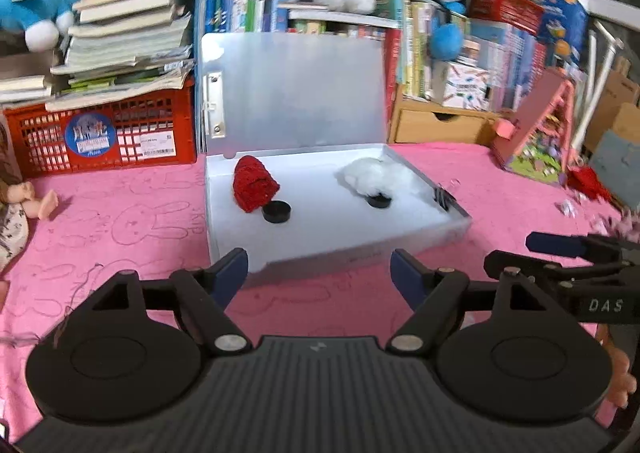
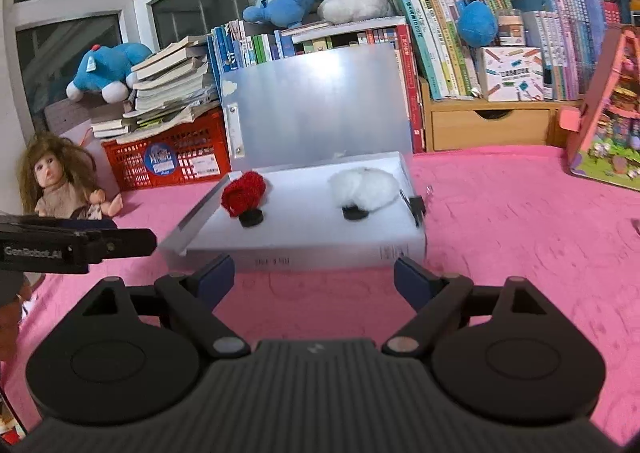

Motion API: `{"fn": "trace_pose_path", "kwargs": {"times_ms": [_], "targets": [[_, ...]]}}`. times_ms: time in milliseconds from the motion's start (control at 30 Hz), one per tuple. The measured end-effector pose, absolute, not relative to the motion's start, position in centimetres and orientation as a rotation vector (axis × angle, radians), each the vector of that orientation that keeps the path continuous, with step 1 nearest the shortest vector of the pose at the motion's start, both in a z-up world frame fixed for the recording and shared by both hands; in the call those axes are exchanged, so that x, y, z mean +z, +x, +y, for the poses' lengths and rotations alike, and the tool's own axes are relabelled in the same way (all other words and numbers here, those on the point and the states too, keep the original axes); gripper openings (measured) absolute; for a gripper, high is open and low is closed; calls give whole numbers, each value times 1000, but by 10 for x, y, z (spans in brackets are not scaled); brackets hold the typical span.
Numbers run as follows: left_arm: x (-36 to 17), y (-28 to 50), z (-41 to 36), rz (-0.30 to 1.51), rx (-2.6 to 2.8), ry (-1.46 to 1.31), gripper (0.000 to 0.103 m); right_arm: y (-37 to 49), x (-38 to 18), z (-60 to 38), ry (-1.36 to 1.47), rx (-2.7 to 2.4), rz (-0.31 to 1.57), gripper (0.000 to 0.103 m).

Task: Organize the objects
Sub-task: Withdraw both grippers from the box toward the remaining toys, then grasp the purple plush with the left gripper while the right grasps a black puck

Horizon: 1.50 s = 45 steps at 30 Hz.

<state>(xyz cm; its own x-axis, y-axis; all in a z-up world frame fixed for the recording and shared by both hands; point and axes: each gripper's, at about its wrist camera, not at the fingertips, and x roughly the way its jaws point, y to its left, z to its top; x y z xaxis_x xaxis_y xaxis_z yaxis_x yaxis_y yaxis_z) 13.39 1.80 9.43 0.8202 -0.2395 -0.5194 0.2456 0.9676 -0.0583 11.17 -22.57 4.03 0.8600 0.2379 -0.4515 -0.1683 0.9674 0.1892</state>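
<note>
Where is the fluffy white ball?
In both views, the fluffy white ball lies inside the open translucent plastic box, right side, touching a black round cap.

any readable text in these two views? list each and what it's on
"DAS": side of the right gripper, left wrist view.
"GenRobot.AI": side of the left gripper, right wrist view.
Red crate sticker, book spines, file box front print: too small or blurred.

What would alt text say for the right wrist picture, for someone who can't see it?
An open translucent box sits on a pink blanket, holding a red knitted piece and a white fluffy piece, each beside a small black cap. The right gripper hovers open and empty before it; books and plush toys fill the background.
</note>
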Motion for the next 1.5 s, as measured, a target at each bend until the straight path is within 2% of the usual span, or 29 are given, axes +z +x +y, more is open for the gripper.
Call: {"fn": "trace_pose_path", "kwargs": {"times_ms": [700, 1500], "targets": [[51, 44, 13, 405, -235, 73, 87, 37, -7, -213, 11, 71, 462, 95], [23, 41, 6, 353, -173, 135, 91, 30, -25, -209, -17, 31, 457, 95]]}}
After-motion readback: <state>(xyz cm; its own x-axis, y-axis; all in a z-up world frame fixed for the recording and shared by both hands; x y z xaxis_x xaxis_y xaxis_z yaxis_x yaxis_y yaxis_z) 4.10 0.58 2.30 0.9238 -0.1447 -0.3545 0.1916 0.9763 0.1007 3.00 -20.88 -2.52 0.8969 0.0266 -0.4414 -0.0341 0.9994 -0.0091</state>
